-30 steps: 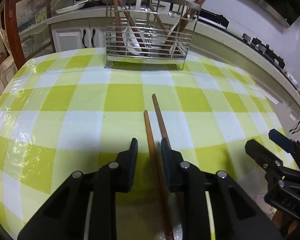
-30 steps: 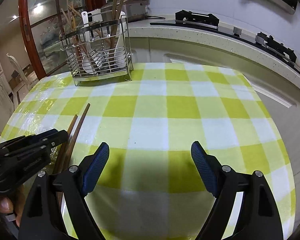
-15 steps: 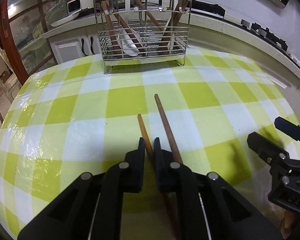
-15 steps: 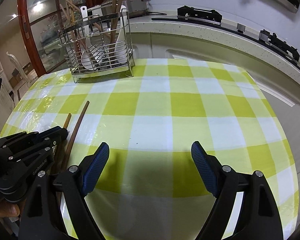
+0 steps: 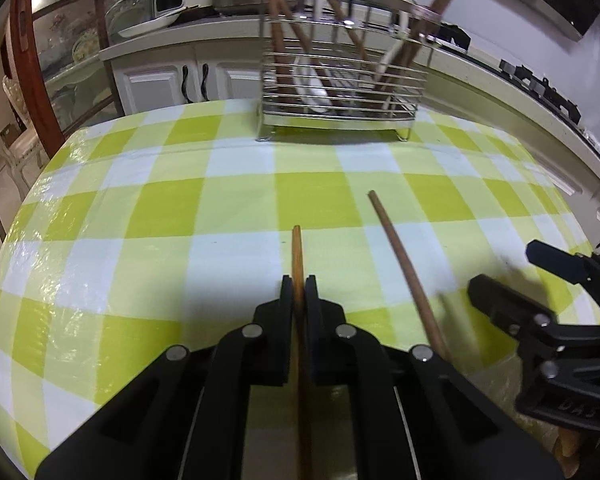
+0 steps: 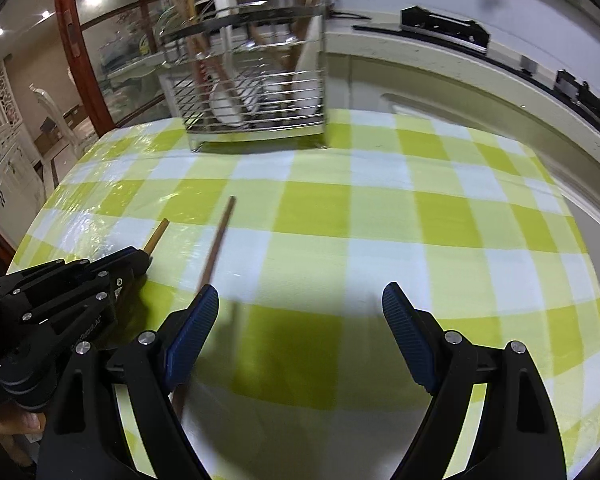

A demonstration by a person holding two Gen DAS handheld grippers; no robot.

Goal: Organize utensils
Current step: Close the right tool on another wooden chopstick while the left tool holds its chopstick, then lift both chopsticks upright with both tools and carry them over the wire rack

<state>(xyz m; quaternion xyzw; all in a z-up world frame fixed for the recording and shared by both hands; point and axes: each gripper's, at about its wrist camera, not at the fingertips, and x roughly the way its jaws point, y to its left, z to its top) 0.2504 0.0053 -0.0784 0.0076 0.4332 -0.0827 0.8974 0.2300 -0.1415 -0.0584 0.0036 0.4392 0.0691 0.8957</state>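
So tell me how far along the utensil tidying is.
Done: the wire rack at the far side of the table already holds several utensils. In hand: the left claw is shut on the lighter chopstick. Left: the darker chopstick lies on the tablecloth, and the right claw is open and empty.

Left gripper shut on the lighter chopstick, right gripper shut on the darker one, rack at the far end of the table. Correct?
One error: the right gripper is open and holds nothing; the right wrist view shows the darker chopstick lying on the table beside its left finger. The left gripper is shut on the lighter chopstick, and the rack stands at the far end.
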